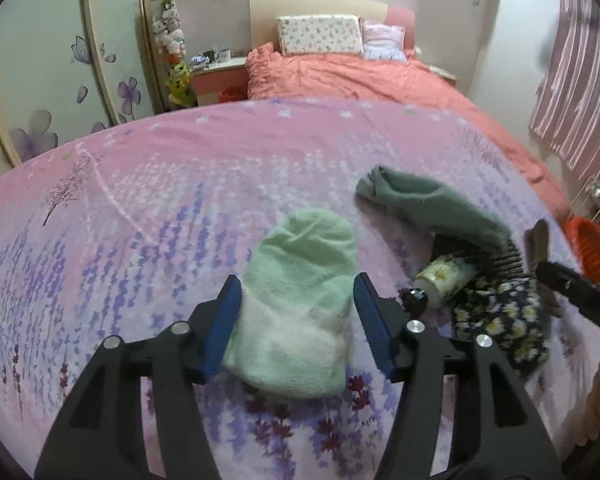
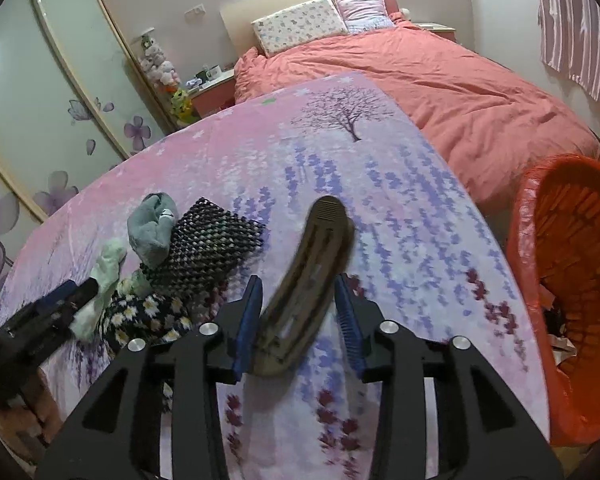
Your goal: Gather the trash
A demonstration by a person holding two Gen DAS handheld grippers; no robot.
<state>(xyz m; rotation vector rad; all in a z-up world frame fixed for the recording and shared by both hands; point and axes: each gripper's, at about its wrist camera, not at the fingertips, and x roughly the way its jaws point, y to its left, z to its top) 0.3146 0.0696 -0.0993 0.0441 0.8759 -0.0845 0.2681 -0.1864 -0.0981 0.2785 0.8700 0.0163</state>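
My left gripper (image 1: 296, 284) is shut on a pale green fluffy cloth (image 1: 300, 300), which fills the gap between its blue pads over the pink flowered bedspread (image 1: 180, 200). My right gripper (image 2: 296, 284) is shut on a long brown sole-shaped piece (image 2: 308, 280), held tilted above the bedspread (image 2: 400, 220). An orange basket with a red liner (image 2: 572, 240) stands at the right of the bed. The left gripper (image 2: 88, 286) with the pale cloth (image 2: 106, 266) also shows at the left of the right wrist view.
On the bedspread lie a grey-green sock (image 1: 420, 204), a daisy-print bottle (image 1: 446, 276), a black flowered cloth (image 1: 504, 320) and a black mesh piece (image 2: 208, 240). Behind are a coral duvet (image 2: 440, 80), pillows (image 1: 320, 34), a wardrobe (image 2: 40, 100) and a striped curtain (image 1: 580, 80).
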